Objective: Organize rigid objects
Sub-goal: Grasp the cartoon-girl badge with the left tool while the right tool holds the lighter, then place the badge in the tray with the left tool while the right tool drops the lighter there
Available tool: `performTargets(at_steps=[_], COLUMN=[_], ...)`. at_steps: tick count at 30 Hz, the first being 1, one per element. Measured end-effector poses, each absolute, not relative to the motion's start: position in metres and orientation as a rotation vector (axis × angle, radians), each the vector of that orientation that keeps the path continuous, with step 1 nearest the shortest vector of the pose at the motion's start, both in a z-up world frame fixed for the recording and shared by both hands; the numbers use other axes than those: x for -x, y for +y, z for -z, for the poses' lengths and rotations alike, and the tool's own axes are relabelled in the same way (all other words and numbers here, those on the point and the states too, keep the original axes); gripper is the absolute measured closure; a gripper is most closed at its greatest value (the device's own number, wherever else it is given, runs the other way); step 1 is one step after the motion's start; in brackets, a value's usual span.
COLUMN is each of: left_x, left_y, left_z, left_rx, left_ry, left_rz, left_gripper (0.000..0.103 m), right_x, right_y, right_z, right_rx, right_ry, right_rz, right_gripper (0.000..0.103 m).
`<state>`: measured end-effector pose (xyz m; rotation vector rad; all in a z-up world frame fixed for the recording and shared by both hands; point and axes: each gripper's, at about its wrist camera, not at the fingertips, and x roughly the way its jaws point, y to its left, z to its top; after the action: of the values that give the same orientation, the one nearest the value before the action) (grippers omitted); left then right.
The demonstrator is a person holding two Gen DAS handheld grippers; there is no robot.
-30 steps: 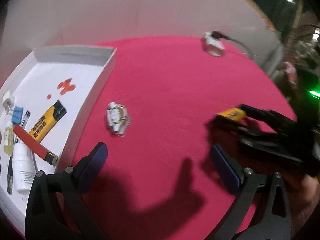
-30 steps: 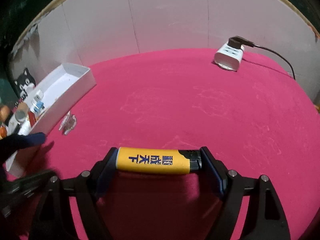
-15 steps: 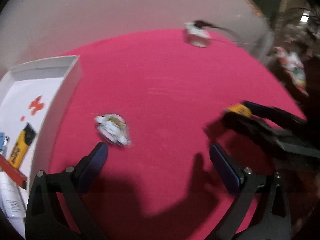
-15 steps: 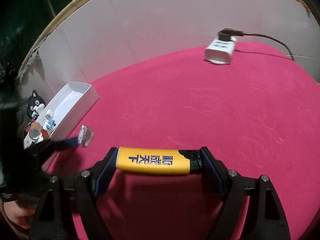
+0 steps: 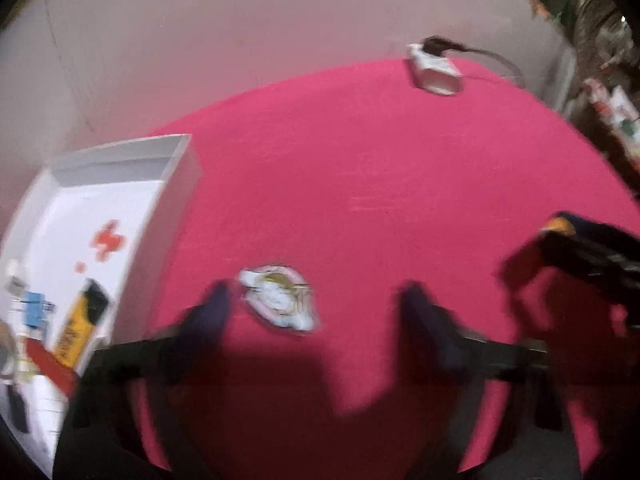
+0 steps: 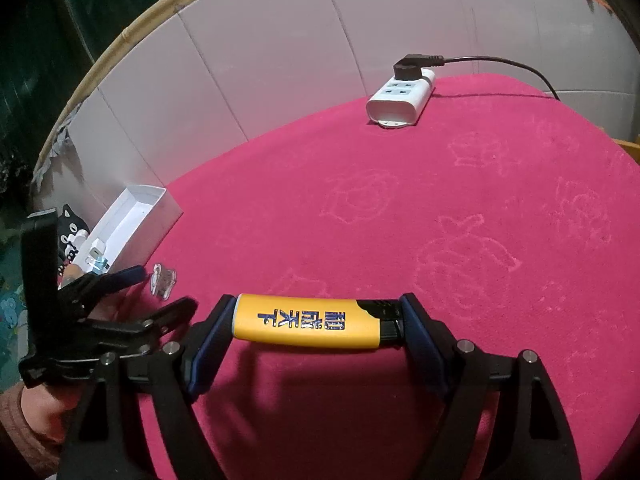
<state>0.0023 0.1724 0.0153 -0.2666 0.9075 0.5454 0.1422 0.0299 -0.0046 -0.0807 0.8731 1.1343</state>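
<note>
Tray [image 5: 168,184] at frame left already holds several items; right gripper [image 6: 318,322] clamps yellow lighter [image 6: 308,326] — undelivered; left gripper [image 5: 316,312] spread wide around badge [image 5: 280,302] — ungrasped.

Round table [image 6: 460,208] draped in crimson cloth faintly embossed with cartoon figures. White power strip [image 6: 401,101] with black plug at one o'clock, open white box [image 6: 138,222] at nine o'clock, small pale badge [image 5: 279,302] just beside the box.
</note>
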Motion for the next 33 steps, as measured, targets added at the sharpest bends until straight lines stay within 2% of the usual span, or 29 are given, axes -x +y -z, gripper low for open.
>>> performTargets(at_steps=[1, 8, 15, 22, 33], left_x=[0.001, 0.023, 0.056, 0.11, 0.198], left_y=[0.168, 0.159, 0.157, 0.189, 0.241], left_z=[-0.016, -0.026, -0.085, -0.125, -0.133], left_rx=[0.239, 0.254, 0.255, 0.274, 0.351], left_ry=[0.906, 0.872, 0.706, 0.576, 0.487], left_rz=[-0.546, -0.506, -0.542, -0.665, -0.859], left_gripper=[0.072, 0.074, 0.074, 0.074, 0.074], right_x=[-0.142, -0.135, -0.108, -0.058, 0.016], right_y=[0.03, 0.026, 0.022, 0.052, 0.107], right_z=[0.004, -0.005, -0.051, -0.091, -0.125], right_rx=[0.08, 0.083, 0.105, 0.203, 0.356], right_ry=[0.873, 0.813, 0.681, 0.558, 0.41], right_rz=[-1.135, -1.126, -1.134, -1.201, -1.326], right_gripper=[0.022, 0.022, 0.022, 0.022, 0.022])
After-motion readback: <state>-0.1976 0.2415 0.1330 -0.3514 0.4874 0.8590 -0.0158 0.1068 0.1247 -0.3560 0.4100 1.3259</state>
